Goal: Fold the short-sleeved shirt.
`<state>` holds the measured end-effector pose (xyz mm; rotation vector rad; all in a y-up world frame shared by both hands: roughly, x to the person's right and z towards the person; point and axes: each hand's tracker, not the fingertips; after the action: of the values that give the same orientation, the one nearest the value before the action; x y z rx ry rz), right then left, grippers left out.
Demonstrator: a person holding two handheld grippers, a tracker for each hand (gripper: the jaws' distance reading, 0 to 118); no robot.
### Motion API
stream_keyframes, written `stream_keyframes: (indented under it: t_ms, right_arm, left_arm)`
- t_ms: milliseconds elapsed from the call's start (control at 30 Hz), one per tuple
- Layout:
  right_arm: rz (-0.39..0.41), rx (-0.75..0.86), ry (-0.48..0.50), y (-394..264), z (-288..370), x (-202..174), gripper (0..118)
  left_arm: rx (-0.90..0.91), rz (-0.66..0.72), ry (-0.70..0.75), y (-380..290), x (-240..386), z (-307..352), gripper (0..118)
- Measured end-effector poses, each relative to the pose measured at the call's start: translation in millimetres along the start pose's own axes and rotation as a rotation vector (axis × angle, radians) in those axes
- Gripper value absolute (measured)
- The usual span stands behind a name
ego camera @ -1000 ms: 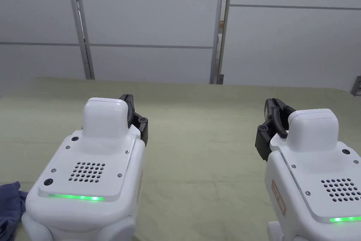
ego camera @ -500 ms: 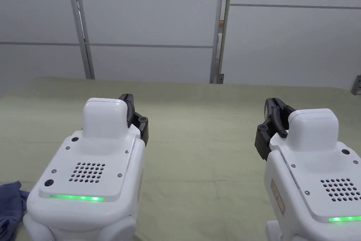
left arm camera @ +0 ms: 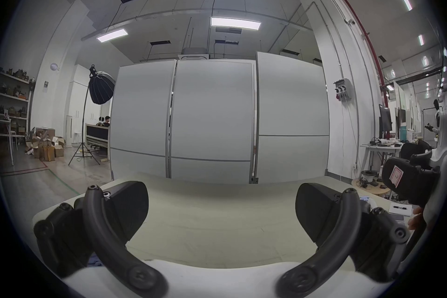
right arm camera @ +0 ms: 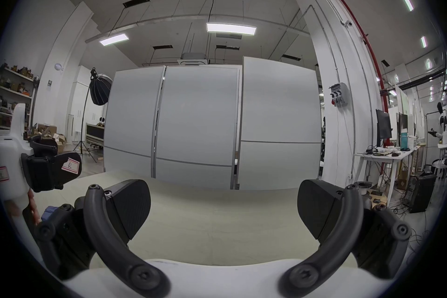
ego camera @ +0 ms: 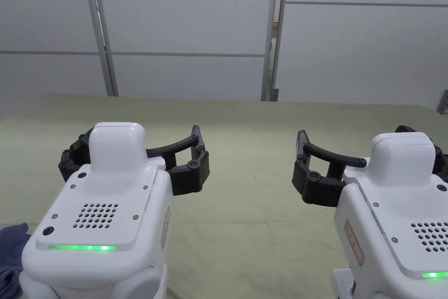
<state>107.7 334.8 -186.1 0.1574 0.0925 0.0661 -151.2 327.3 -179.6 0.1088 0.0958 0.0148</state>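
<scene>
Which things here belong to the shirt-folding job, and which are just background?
Job: blue cloth, probably the shirt, at the table edge; left tool, open; right tool, open.
Background: partition panels; studio light; desk with monitor.

pale green table (ego camera: pixel 245 208); white-bodied grippers, black jaws; dark blue cloth (ego camera: pixel 9 247).

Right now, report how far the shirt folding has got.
Done: nothing visibly folded. The blue garment lies bunched at the near left edge of the green table, beside the left gripper. In hand: nothing; the left gripper and the right gripper hover with jaws wide apart, empty. Left: grasping, spreading and every fold.
</scene>
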Motion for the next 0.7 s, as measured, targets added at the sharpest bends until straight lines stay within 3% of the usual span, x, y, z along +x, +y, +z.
stream_keyframes:
  t_ms: [700]
  right_arm:
    - [-0.011, -0.036, -0.011, -9.4, 5.1, 7.2, 118]
  left_arm:
    - [-0.021, -0.014, -0.001, -6.9, 5.8, 0.0, 118]
